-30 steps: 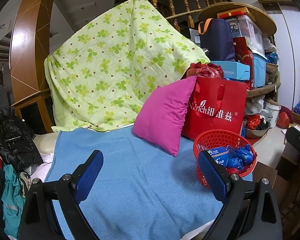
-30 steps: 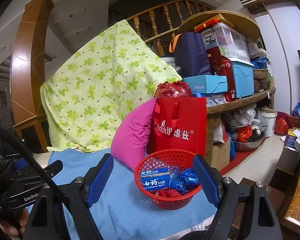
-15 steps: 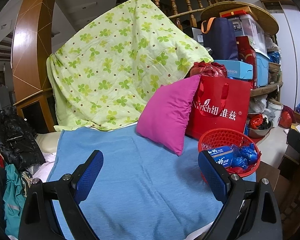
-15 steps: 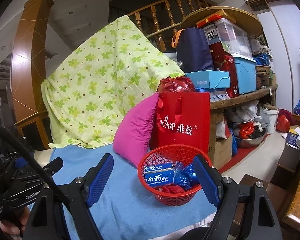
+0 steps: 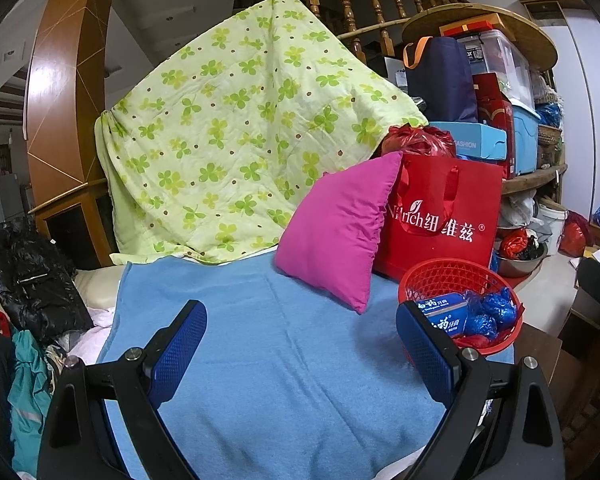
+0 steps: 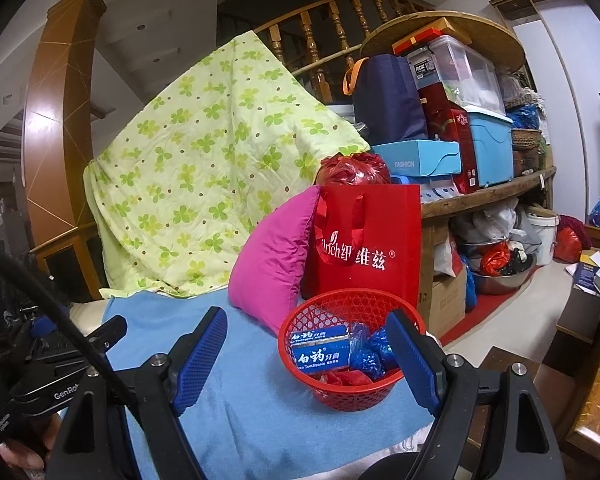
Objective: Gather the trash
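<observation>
Seen from the left wrist, with the round red plastic mesh basket as landmark. Far to the left of the basket, a crumpled black puffy jacket and teal cloth heaped at the edge of the bed. Nearer, a light-green clover-print quilt draped high, up and left of the basket, with a flat blue woollen blanket spread below it and reaching under the basket. Just left of the basket, a magenta square cushion propped tilted against a red paper gift bag with white lettering, which stands directly behind the basket. Inside the basket, a blue-and-white toothpaste box on the left, crumpled blue plastic wrappers on the right, something red beneath them. Left gripper spread wide, nothing between the blue textured pads, only blanket; its right finger overlapping the basket's near left rim in the view, contact not clear.

Seen from the right wrist, part of the left gripper's black body low at far left of the basket. Right gripper likewise wide apart and empty, left pad over the blanket, right pad in front of the basket's right rim, the toothpaste box visible between them. To the right of the basket, wooden shelves crowded with boxes and bins.
</observation>
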Demonstrator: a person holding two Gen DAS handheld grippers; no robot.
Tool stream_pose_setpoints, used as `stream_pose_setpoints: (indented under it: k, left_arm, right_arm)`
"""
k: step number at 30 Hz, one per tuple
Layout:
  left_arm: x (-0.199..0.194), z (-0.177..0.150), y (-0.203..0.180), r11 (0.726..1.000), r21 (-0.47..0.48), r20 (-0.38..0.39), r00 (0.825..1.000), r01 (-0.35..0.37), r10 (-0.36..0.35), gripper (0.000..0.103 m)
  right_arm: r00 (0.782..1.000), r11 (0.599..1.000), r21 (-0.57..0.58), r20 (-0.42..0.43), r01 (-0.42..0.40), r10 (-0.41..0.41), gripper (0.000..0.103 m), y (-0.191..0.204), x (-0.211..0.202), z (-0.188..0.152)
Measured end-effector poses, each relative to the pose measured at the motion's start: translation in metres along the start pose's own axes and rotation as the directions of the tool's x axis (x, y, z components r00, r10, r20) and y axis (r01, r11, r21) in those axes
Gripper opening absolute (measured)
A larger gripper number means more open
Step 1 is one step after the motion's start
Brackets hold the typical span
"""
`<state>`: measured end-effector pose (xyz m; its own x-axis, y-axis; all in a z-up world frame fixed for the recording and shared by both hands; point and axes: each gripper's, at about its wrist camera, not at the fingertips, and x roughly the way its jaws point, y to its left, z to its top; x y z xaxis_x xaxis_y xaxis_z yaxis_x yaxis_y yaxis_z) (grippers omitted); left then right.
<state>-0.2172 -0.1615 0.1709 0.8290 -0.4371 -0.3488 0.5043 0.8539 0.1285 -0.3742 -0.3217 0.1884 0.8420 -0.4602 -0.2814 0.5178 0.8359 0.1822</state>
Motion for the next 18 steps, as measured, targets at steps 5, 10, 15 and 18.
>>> stream_pose_setpoints:
  k: [5,10,15,18]
  left_arm:
    - [-0.0003,-0.0012,-0.0013,1.000,0.000,-0.002,1.000,-0.003,0.003,0.096]
    - [-0.0008,-0.0021,-0.0001,1.000,-0.002,-0.001,1.000,0.000,0.000,0.096]
    - [-0.0010,-0.0029,0.0001,1.000,-0.003,-0.002,1.000,0.003,-0.003,0.096]
    - [-0.0013,-0.0034,0.0007,1.000,-0.003,-0.001,1.000,0.002,-0.002,0.096]
  right_arm:
    - [1.000,1.000,0.007,-0.007,-0.006,0.006,0.084,-0.0021,0.0001,-0.0012]
    - [1.000,1.000,0.008,-0.010,-0.007,0.007,0.084,-0.0026,0.0013,-0.0012]
    - [1.000,1.000,0.010,-0.009,-0.008,0.008,0.084,-0.0023,0.0012,-0.0014]
    - [1.000,1.000,0.008,-0.015,-0.010,0.010,0.084,-0.0023,0.0016,-0.0014]
